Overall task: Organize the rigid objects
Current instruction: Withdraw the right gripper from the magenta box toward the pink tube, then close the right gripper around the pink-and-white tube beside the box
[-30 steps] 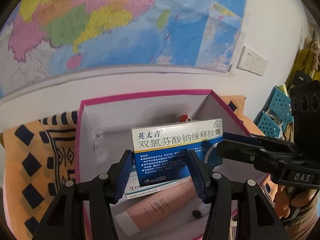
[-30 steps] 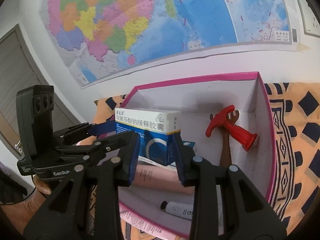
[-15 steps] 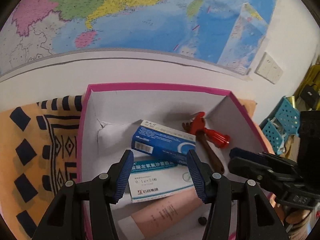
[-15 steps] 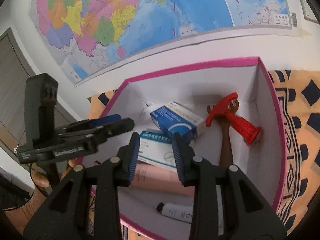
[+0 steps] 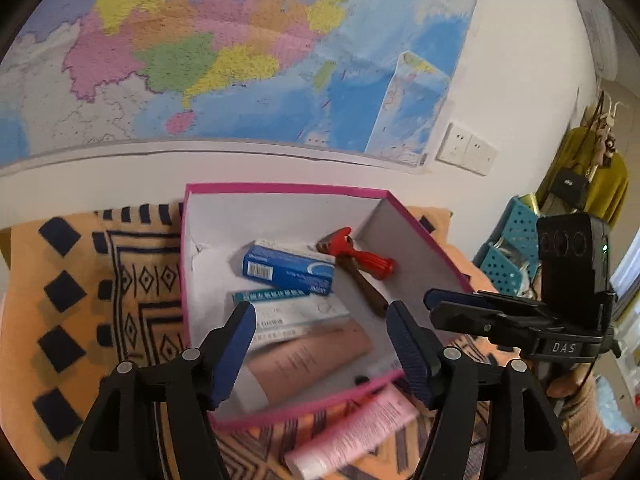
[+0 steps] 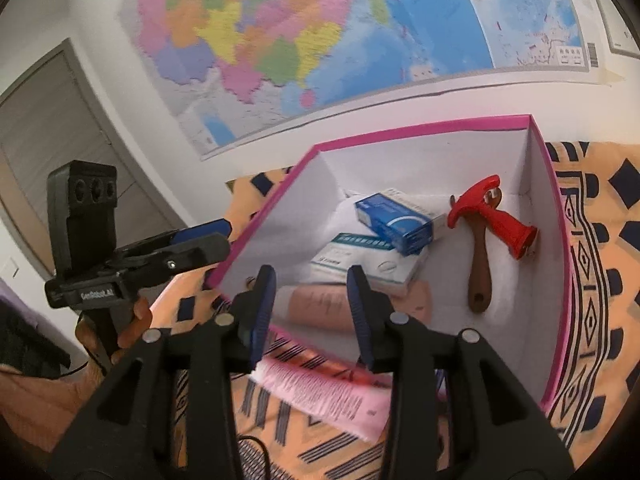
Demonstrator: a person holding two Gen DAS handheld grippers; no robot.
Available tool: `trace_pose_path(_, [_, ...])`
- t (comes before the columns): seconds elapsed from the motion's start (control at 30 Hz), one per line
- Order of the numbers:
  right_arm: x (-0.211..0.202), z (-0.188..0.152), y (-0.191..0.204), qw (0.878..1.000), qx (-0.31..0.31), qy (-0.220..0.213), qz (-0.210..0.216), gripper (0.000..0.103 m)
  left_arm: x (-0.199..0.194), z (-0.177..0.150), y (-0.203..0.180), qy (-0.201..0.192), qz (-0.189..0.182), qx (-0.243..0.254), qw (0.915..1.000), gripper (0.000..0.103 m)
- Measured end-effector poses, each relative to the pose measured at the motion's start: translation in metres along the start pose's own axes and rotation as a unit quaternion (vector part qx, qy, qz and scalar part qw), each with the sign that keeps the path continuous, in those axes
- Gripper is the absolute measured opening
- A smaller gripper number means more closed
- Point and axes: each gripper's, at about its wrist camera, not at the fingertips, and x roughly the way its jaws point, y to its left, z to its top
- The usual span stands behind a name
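Observation:
A pink box with white walls holds a blue medicine box lying on a white and teal carton. Beside them are a peach tube, a red tool and a brown-handled tool. My left gripper hovers over the box's near edge; its jaws are opening and nothing is between them. My right gripper stands open and bare above the near rim, with the blue medicine box beyond it. A pink tube lies outside on the cloth.
An orange cloth with a black pattern covers the table under the box. A wall map hangs behind. Teal baskets stand at the right, and a grey door is at the left. Each gripper shows in the other's view.
A second ago both grippers held the blue medicine box upright over the pink box. It now lies inside, let go. Both grippers have drawn back, and the left jaws have widened.

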Motion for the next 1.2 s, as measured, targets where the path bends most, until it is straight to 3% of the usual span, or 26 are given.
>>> trace_pose_path(0.2, [-0.024,-0.026,0.019,1.0,-0.017,-0.007,0.017,0.039,-0.026,-0.028,0.001,-0.009,0.0,-0.005,1.0,0.07])
trace_pose_path(0.33, [-0.03,-0.048,0.02,1.0,-0.011,-0.001,0.009,0.041,-0.025,-0.051,0.004,0.013,0.014,-0.013,0.9997,0.07])
trace_pose_path(0.73, [0.0,-0.108,-0.003,0.995,0.06,0.071,-0.019,0.042,0.01,-0.104,0.007,0.089,0.02,-0.048,0.9946,0.07])
trace_pose_path(0.97, [0.011,-0.124,-0.012,0.991,0.078,0.101,-0.042,0.042,0.016,-0.115,0.002,0.108,0.018,-0.051,0.9927,0.07])
trace_pose_path(1.2, [0.008,-0.123,-0.022,0.989,0.086,0.093,-0.072,0.041,0.019,-0.116,-0.001,0.114,0.02,-0.047,0.9922,0.07])
